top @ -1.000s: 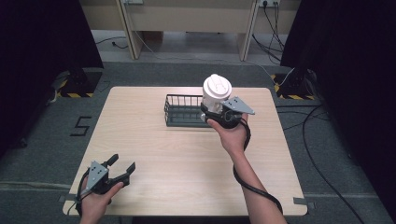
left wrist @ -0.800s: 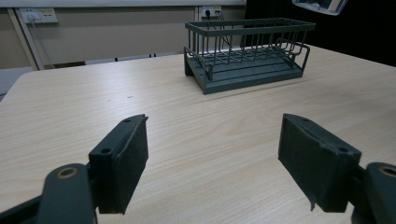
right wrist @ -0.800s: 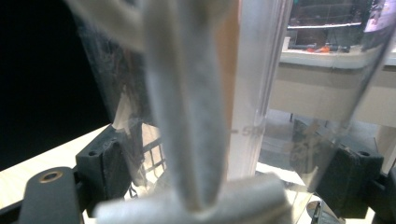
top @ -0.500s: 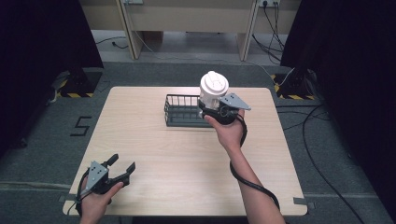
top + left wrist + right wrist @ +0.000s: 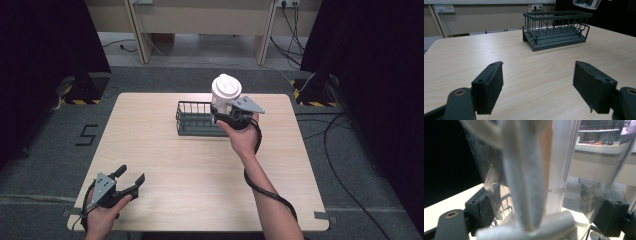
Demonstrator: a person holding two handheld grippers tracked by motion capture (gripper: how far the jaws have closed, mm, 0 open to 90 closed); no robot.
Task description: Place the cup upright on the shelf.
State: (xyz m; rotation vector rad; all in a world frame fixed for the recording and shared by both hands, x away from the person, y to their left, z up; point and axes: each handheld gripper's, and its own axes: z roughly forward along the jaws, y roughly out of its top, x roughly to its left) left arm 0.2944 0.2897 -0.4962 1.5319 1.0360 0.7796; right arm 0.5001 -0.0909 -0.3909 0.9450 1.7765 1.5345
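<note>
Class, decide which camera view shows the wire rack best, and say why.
The left gripper view: the wire rack stands whole, close and unobstructed on the table. In the high view it is small, its right end behind the held container. In the right gripper view it is only glimpsed through the container.

clear white-lidded container (image 5: 225, 95) held aloft, above dark wire basket (image 5: 196, 119)

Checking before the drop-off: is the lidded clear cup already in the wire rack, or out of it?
Out. The right gripper holds the cup raised over the rack.
</note>
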